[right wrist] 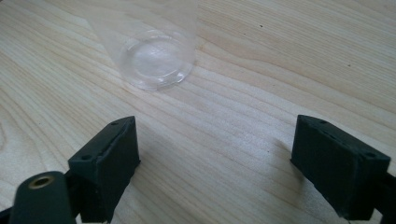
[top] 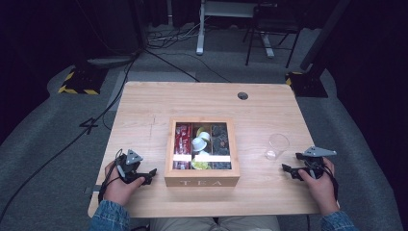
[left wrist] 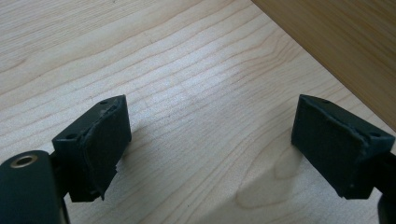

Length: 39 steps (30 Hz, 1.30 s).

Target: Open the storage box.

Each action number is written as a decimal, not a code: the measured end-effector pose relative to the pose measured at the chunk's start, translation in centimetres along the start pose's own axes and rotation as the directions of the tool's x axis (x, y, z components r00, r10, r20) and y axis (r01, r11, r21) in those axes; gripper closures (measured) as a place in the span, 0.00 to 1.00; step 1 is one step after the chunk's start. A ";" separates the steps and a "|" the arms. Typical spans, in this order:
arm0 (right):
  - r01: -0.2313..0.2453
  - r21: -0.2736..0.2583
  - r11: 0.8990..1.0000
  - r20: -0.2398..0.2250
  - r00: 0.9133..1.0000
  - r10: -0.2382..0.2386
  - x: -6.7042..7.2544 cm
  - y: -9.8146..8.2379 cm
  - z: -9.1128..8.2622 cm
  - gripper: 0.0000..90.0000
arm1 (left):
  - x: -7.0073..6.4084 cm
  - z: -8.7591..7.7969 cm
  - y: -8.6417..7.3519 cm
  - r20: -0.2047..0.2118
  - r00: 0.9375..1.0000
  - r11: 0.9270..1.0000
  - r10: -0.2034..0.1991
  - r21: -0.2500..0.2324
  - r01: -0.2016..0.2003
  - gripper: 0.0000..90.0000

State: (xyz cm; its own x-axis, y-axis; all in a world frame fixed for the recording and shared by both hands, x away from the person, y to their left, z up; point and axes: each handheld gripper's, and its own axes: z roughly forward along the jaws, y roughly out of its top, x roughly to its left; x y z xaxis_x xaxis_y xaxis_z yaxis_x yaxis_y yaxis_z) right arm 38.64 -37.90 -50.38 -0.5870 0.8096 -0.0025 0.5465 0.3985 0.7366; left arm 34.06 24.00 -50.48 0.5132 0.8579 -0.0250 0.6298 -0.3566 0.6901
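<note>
**A:** How does the left gripper (top: 150,174) stand?

**B:** Released. In the left gripper view its two black jaws are spread wide, with only bare table (left wrist: 196,93) grain between them. Nothing is held and nothing touches the pads. The wooden wall of the tea box (left wrist: 336,42) crosses that view at about 1 o'clock, near the gripper but apart from it.

**A:** And the right gripper (top: 287,169)?

**B:** Just as slack. In the right gripper view the jaws gape with plain wood between them, gripping nothing. The clear plastic cup (right wrist: 154,51) stands upright on the table at roughly 11 o'clock from the jaws, near them but not touched.

**A:** Where does all that sit seen from above?

**B:** In the high view the tea box (top: 202,182) is at the table's centre, lid off, its compartments holding sachets and capsules. The left gripper lies at about 8 o'clock from the box, close to its front corner, jaws pointing toward it. The cup (top: 277,147) is at 3 o'clock from the box, well clear of it. The right gripper rests at about 5 o'clock from the cup, held in the person's hand (top: 321,185) near the table's right edge.
</note>
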 end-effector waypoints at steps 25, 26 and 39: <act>-0.001 0.000 1.000 0.000 1.000 0.001 0.0 0.0 0.0 0.16 | -0.7 -3.3 1.9 0.037 0.999 1.000 0.015 -0.024 -0.014 0.28; -0.001 0.001 1.000 0.001 1.000 0.001 0.0 0.0 0.0 0.16 | -0.8 -3.5 2.0 0.043 0.999 1.000 0.018 -0.022 -0.017 0.28; 0.000 0.000 1.000 0.000 1.000 0.000 0.0 0.0 0.0 0.16 | -2.7 -4.9 3.6 0.082 0.996 0.997 0.048 -0.064 -0.042 0.27</act>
State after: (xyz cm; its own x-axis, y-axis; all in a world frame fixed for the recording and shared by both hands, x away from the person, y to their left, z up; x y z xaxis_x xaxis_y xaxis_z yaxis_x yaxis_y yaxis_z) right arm 38.64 -37.91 -50.37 -0.5867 0.8098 -0.0022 0.5470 0.3983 0.7363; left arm 32.09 22.22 -44.39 0.5885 0.8069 -0.0512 0.5689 -0.3682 0.7354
